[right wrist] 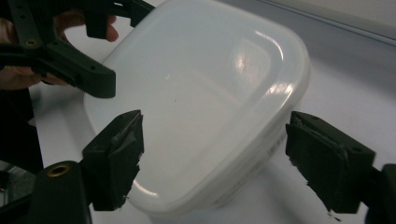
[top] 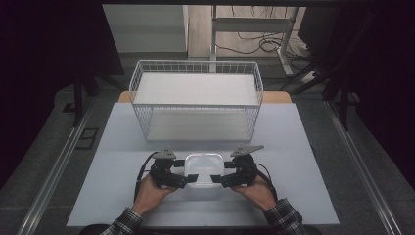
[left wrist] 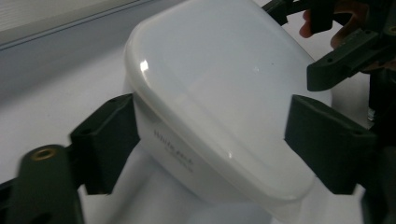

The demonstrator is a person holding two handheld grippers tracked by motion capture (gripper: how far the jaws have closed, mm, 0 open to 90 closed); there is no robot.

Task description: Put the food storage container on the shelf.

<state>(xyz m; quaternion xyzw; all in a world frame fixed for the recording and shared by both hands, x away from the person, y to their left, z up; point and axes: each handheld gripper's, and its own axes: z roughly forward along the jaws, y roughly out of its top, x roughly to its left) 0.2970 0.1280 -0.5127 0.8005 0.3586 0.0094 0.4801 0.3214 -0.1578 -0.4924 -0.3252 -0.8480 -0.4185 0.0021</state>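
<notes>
Table (top: 122,196), lidded white box (top: 204,166) straddled by both grippers, contact unclear.

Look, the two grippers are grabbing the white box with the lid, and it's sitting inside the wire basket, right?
Not quite. The white box sits on the table in front of the wire basket, not inside it, as the high view shows. The left gripper and right gripper do flank it.

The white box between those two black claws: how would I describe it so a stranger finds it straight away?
Start at the wire basket on the table. In front of it sits a lidded plastic box, flanked by the left gripper and right gripper. It alone is smooth, milky white and round-cornered.
</notes>
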